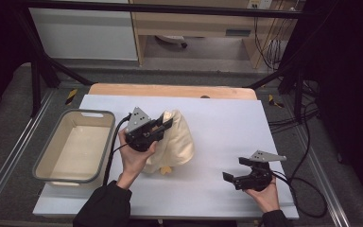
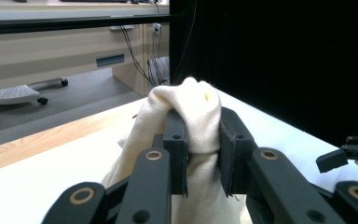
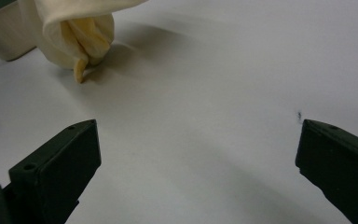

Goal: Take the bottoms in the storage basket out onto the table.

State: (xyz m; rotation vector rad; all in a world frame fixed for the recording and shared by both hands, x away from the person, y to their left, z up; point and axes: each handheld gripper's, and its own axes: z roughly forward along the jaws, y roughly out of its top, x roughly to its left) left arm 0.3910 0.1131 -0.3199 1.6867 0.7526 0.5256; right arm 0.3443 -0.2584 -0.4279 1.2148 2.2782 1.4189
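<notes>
A cream cloth (image 1: pixel 177 142) hangs bunched above the white table top (image 1: pixel 227 123), its lower end touching the surface. My left gripper (image 1: pixel 163 125) is shut on the cloth's upper fold; in the left gripper view the cloth (image 2: pixel 200 126) is pinched between both black jaws. My right gripper (image 1: pixel 236 169) rests low at the table's front right, open with nothing between its jaws. In the right gripper view the cloth's lower folds (image 3: pixel 81 32) hang at the upper left, well ahead of the right gripper (image 3: pixel 198 154).
A grey rectangular bin (image 1: pixel 47 161) with nothing inside stands at the table's left. A wooden strip (image 1: pixel 170 90) runs along the far edge. Cables (image 1: pixel 307 156) trail off the right side. A black frame surrounds the table.
</notes>
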